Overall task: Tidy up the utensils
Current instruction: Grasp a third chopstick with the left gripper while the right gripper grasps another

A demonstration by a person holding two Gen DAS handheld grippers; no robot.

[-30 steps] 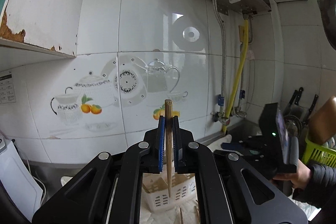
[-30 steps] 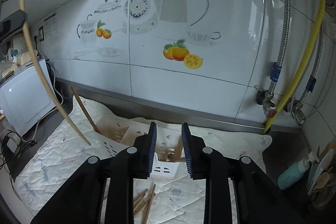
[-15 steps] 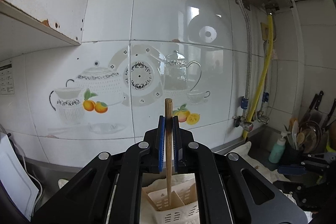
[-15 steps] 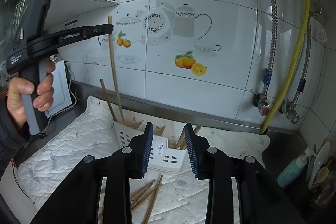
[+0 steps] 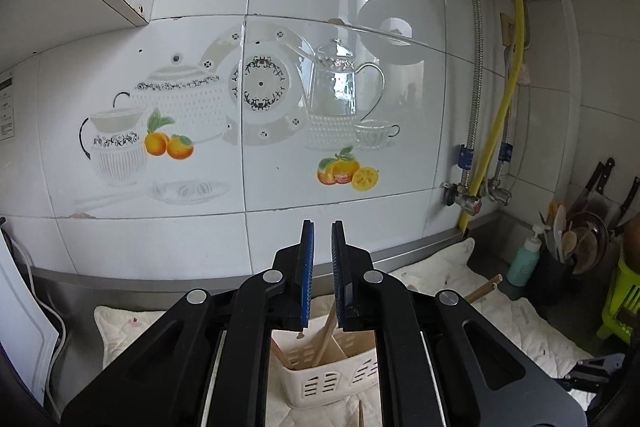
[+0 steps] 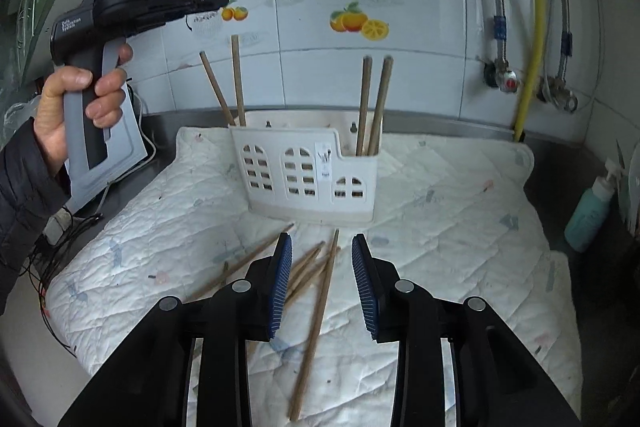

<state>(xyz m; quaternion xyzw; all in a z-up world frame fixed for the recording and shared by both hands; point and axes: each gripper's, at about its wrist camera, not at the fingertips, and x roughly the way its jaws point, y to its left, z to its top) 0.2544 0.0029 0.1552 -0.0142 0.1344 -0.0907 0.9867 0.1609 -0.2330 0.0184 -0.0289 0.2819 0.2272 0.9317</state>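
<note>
Four brown wooden chopsticks are standing in the white slotted plastic utensil holder (image 6: 308, 171), which sits on a white quilted mat (image 6: 440, 227) spread over the steel counter (image 6: 560, 151). There's a left pair (image 6: 236, 79) at the holder's left end, tips down and butt ends up. One of them is close to vertical and the other leans off to the left. The right pair (image 6: 374, 99) at the other end is nearly upright, tilted a touch to the right, and the two sit side by side.

The rest are the loose chopsticks (image 6: 316, 307), lying flat on the mat just in front of the holder in a messy fan. Most run diagonally from lower left to upper right. One long one runs almost straight away from the camera, with its far end pointing at the holder.

The right gripper (image 6: 322, 247) hangs over that pile, angled down. Its fingers are moderately apart with nothing between them, and the pile shows through the gap.

The left gripper (image 5: 323, 227) is up above the holder's left end, gripped by a hand (image 6: 76, 103) in a dark sleeve. Its fingers have just eased apart to a narrow slit, and that slit is empty. From the left wrist camera, one chopstick (image 5: 326, 331) shows leaning in the compartment below.
</note>
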